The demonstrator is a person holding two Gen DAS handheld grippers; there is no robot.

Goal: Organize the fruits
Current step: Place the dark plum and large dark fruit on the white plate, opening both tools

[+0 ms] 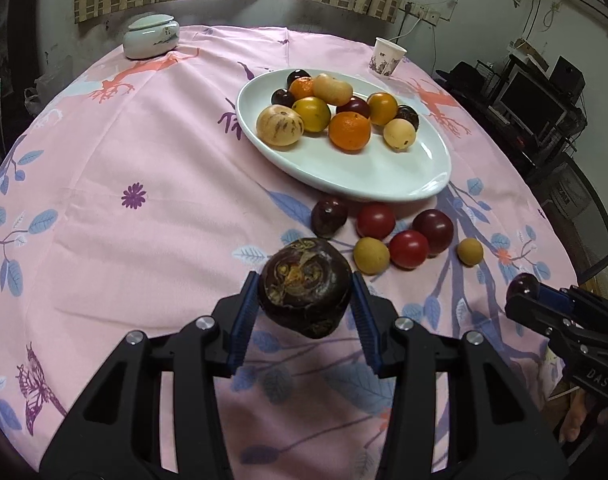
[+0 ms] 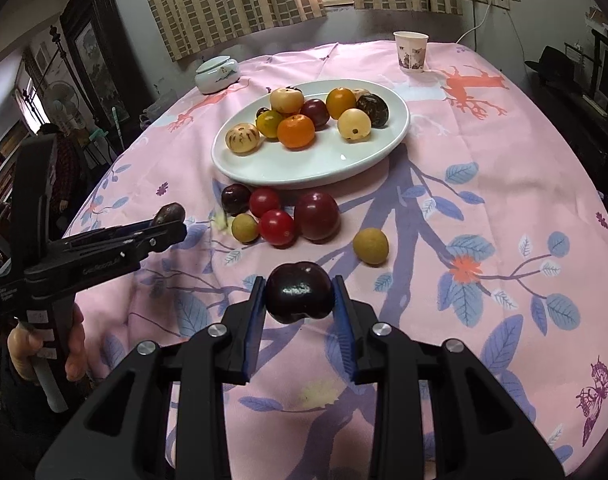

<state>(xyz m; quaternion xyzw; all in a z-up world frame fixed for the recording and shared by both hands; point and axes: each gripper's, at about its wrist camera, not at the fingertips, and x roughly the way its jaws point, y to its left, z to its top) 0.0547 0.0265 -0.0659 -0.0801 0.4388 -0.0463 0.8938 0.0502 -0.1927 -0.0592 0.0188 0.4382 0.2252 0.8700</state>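
My left gripper [image 1: 305,294] clamps a rough dark fruit [image 1: 305,287]; my right gripper [image 2: 298,295] pinches a glossy plum [image 2: 298,292]. I judge both mid-carry: the plate [image 1: 384,178] lies ahead, beyond the loose fruits [image 1: 409,249], needing lift and release.

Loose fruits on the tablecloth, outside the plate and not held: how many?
6, all just in front of the plate: dark fruit, small red one, second red, big red, yellow-green, yellow one apart. None seem hidden.

The letters "DAS" are showing in white on the black body of the right claw [image 1: 522,289]; other lettering is staying illegible.
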